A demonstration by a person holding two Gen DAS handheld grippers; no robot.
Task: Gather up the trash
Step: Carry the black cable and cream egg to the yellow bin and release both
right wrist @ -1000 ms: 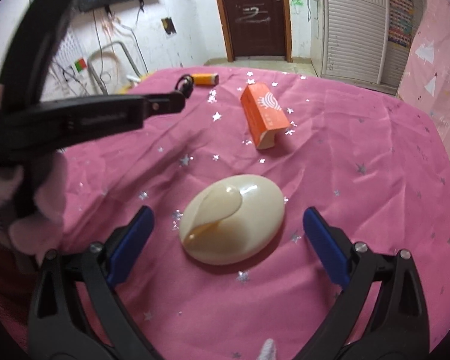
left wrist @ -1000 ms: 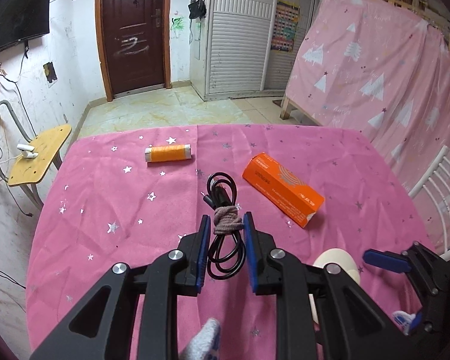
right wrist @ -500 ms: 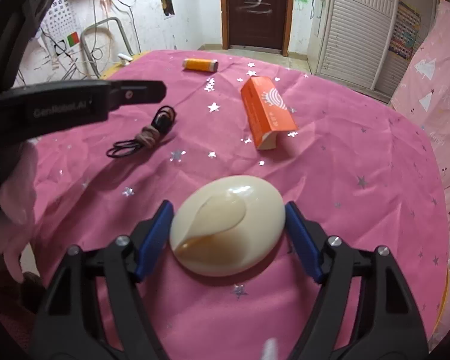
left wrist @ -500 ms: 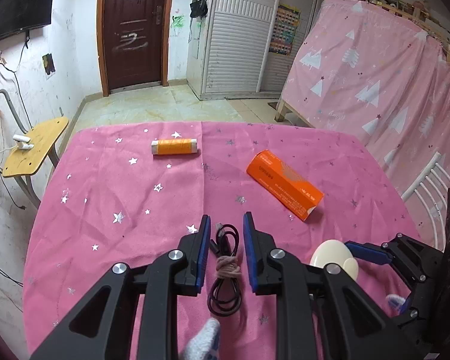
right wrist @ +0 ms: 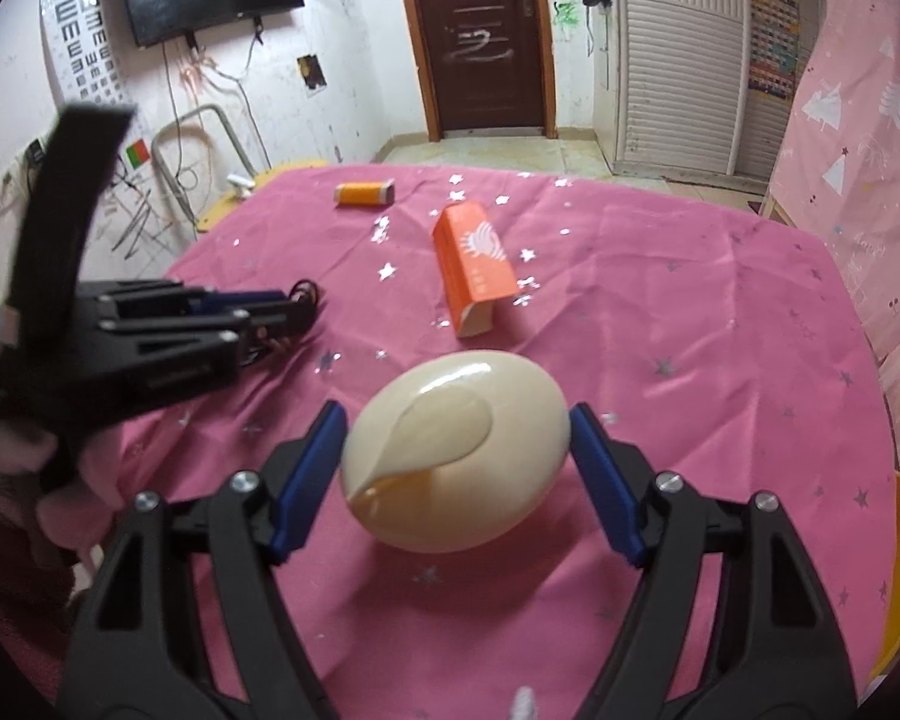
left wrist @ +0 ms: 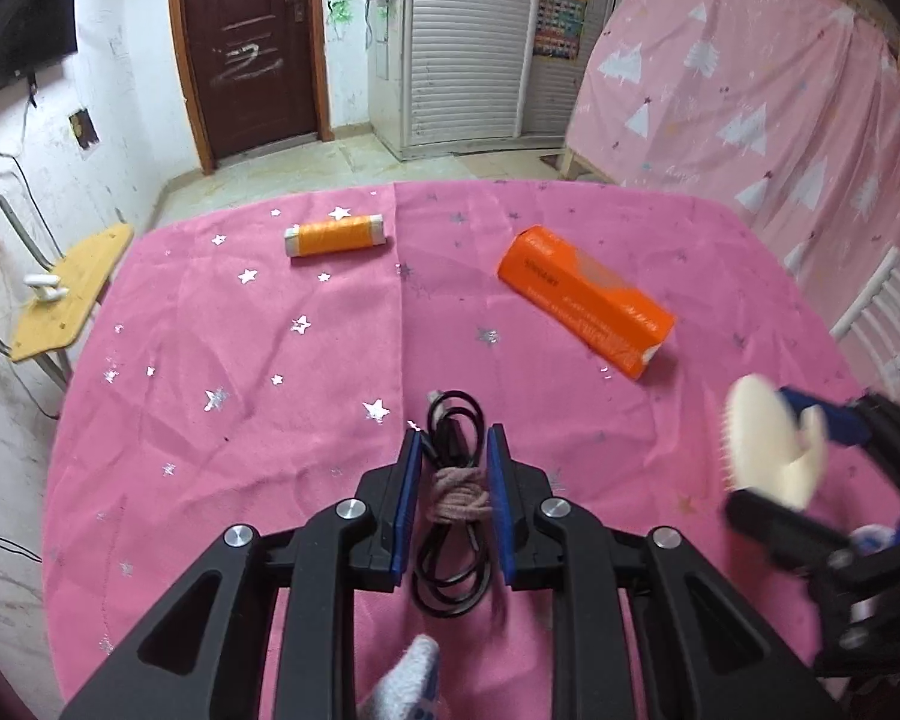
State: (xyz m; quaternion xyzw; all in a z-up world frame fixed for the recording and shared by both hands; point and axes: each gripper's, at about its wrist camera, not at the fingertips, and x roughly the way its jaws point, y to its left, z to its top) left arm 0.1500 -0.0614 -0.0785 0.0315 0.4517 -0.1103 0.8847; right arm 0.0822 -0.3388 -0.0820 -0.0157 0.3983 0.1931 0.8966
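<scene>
A coiled black cable (left wrist: 450, 540) bound with a brownish tie sits between the blue pads of my left gripper (left wrist: 450, 438), which is shut on it. Its upper loop pokes out past the fingertips. From the right wrist, the left gripper (right wrist: 294, 306) is low over the pink cloth at the left. My right gripper (right wrist: 456, 420) is shut on a cream egg-shaped object (right wrist: 450, 450), with a pad on each side. In the left wrist view this cream object (left wrist: 762, 438) is blurred and tilted on edge above the cloth. An orange box (left wrist: 588, 300) and an orange thread spool (left wrist: 336, 234) lie farther back.
The table wears a pink cloth with silver stars (left wrist: 240, 390). A wooden stool (left wrist: 72, 294) stands off its left edge and a white chair back (left wrist: 888, 312) off its right. A pink patterned sheet (left wrist: 750, 108) hangs behind, at the right. A gloved fingertip (left wrist: 408, 678) shows at the bottom.
The right jaws closed from wide open onto the cream object and tipped it up off the cloth. The cable has slid further back between the left fingers.
</scene>
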